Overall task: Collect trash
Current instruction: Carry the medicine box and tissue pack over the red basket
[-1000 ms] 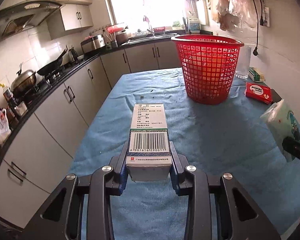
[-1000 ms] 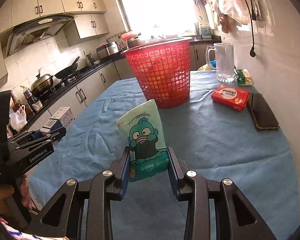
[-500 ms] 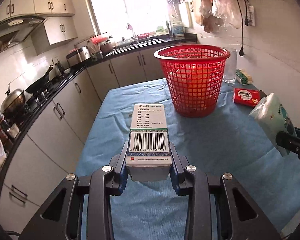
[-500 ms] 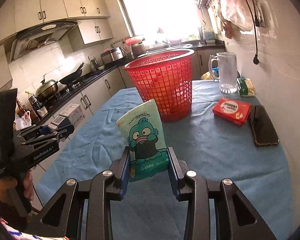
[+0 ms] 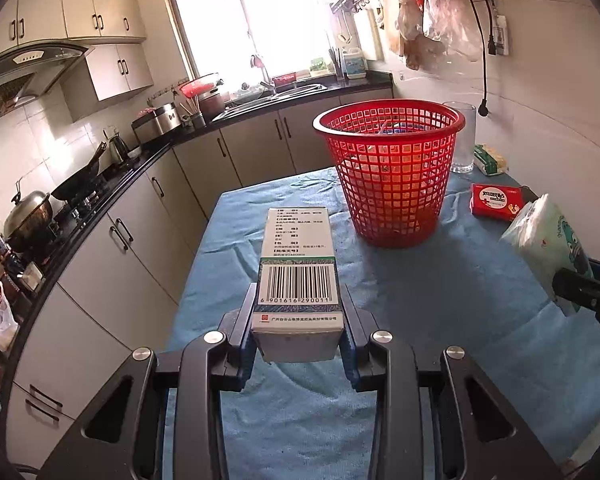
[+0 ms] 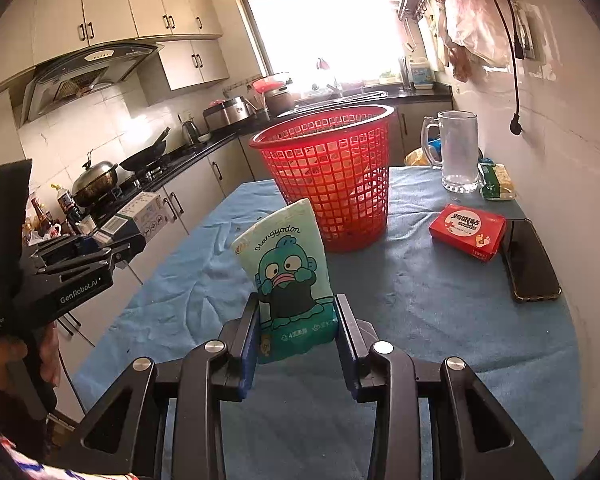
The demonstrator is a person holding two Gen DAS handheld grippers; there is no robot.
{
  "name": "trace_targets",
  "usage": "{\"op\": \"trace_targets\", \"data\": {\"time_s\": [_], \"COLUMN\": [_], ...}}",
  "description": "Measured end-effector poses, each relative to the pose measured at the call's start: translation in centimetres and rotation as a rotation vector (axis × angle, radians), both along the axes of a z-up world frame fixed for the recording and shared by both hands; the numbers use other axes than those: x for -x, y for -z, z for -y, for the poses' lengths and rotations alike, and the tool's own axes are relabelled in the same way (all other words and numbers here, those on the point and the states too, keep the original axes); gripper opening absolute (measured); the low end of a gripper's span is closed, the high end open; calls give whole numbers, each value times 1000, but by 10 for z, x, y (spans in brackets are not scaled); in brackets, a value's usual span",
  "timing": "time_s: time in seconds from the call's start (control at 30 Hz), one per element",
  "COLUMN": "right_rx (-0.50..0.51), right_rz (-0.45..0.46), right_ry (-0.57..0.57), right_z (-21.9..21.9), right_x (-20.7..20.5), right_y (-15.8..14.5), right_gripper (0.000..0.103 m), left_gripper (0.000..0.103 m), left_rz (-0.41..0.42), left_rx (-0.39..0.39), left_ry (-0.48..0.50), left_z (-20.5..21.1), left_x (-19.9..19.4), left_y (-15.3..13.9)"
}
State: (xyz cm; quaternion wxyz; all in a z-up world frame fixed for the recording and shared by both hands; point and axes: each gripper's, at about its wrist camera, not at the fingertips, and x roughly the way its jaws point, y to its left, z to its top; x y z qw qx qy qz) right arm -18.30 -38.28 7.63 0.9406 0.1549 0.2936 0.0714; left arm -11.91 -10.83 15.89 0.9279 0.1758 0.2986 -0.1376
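Note:
My left gripper is shut on a white medicine box with a barcode, held above the near left part of the blue-clothed table. My right gripper is shut on a green cartoon tissue pack, also held above the cloth. The red mesh basket stands upright ahead of both; it also shows in the right wrist view. The tissue pack shows at the right edge of the left wrist view. The box and left gripper show at the left of the right wrist view.
A red flat box, a black phone, a glass mug and a small green packet lie along the table's right side by the wall. Kitchen counters with a wok and pot run along the left.
Both grippers have risen and pulled back a little from the basket, still holding their items. The basket now appears lower and farther in both views.

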Motion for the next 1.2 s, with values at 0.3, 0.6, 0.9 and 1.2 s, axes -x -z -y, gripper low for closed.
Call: {"op": "trace_targets", "data": {"time_s": [0.3,0.6,0.9,1.2], "right_rx": [9,16,5,12], "right_rz": [-6,-4,40,112], "right_ry": [4,5,20,30], "right_z": [0,4,29,48], "right_x": [-4,-17,-52,-108], "right_y": [1,-4,-28,-68], "right_gripper": [38,38,38,38], "left_gripper": [33,33,33,33], "left_rz": [-15,-16,-29,-59], "left_rx": [2,35,147,300], "left_ry": [-3,10,65,130], "left_z": [0,-1,14,39], "left_x": [-8,-26,-75,-129], "left_y": [6,-8,-60,-95]}}
